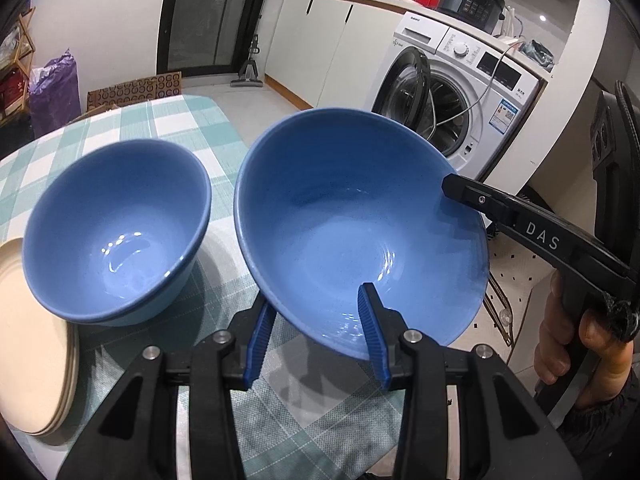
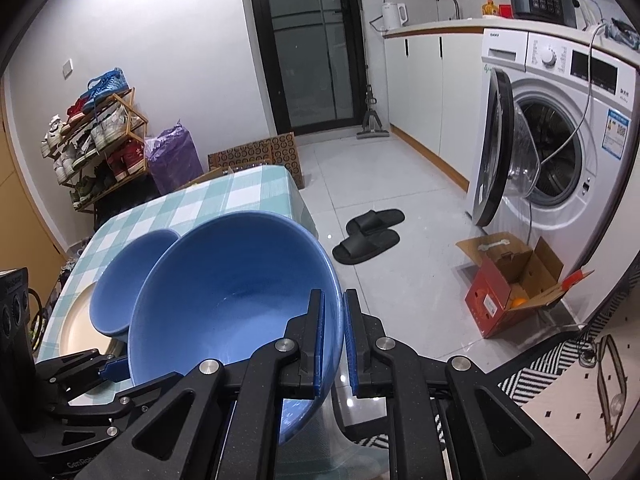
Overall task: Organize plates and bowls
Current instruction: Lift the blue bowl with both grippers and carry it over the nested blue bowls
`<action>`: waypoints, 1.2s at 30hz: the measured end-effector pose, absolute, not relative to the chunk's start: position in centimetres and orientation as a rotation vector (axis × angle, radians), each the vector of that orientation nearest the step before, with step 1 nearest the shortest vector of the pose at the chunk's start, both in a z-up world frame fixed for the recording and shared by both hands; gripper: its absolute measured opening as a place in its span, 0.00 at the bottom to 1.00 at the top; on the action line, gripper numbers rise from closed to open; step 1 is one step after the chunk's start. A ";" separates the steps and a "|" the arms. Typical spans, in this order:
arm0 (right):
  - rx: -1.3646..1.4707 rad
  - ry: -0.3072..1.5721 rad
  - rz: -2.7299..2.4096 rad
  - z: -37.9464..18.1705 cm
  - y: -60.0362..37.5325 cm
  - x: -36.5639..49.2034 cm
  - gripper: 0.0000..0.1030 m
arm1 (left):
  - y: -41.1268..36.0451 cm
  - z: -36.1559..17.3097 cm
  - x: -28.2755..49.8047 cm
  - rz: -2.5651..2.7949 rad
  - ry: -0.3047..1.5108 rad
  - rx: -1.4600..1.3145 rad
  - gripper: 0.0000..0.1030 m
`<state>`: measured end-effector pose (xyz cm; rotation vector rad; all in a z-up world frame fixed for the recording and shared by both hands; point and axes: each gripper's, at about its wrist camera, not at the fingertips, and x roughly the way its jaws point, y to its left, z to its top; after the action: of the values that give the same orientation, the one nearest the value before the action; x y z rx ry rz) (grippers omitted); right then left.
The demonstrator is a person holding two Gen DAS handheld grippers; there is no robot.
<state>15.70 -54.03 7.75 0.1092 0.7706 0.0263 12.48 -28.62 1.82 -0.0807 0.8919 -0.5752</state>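
Note:
A large blue bowl [image 1: 352, 220] is held tilted above the checked table [image 1: 192, 128]. My right gripper [image 2: 334, 336] is shut on its rim; it enters the left wrist view from the right [image 1: 452, 188]. My left gripper [image 1: 316, 328] straddles the bowl's near rim with its jaws apart, one finger inside and one outside. A smaller blue bowl [image 1: 116, 232] stands on the table to the left, beside cream plates [image 1: 32, 340]. In the right wrist view the large bowl [image 2: 236, 300] hides part of the smaller bowl [image 2: 124, 284] and the plates [image 2: 76, 328].
A washing machine [image 2: 560, 148] with its door open stands at the right. A red cardboard box [image 2: 516, 284] and black slippers [image 2: 368, 236] lie on the floor. A shoe rack [image 2: 96, 136] and a purple bag [image 2: 176, 156] stand beyond the table.

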 end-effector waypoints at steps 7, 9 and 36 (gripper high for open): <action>0.099 0.742 0.032 9.4 -53.2 15.5 0.10 | -27.6 3.0 12.4 -0.572 0.858 -0.091 0.40; 0.092 0.730 0.035 10.0 -52.9 15.4 0.10 | -27.2 3.4 12.4 -0.570 0.846 -0.092 0.40; 0.034 0.635 0.114 15.1 -47.2 16.3 0.10 | -22.2 6.4 12.9 -0.505 0.748 -0.137 0.40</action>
<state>16.34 -47.21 15.14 0.0342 0.6351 0.1140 12.91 -22.20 6.44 -0.1371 0.7480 -0.5047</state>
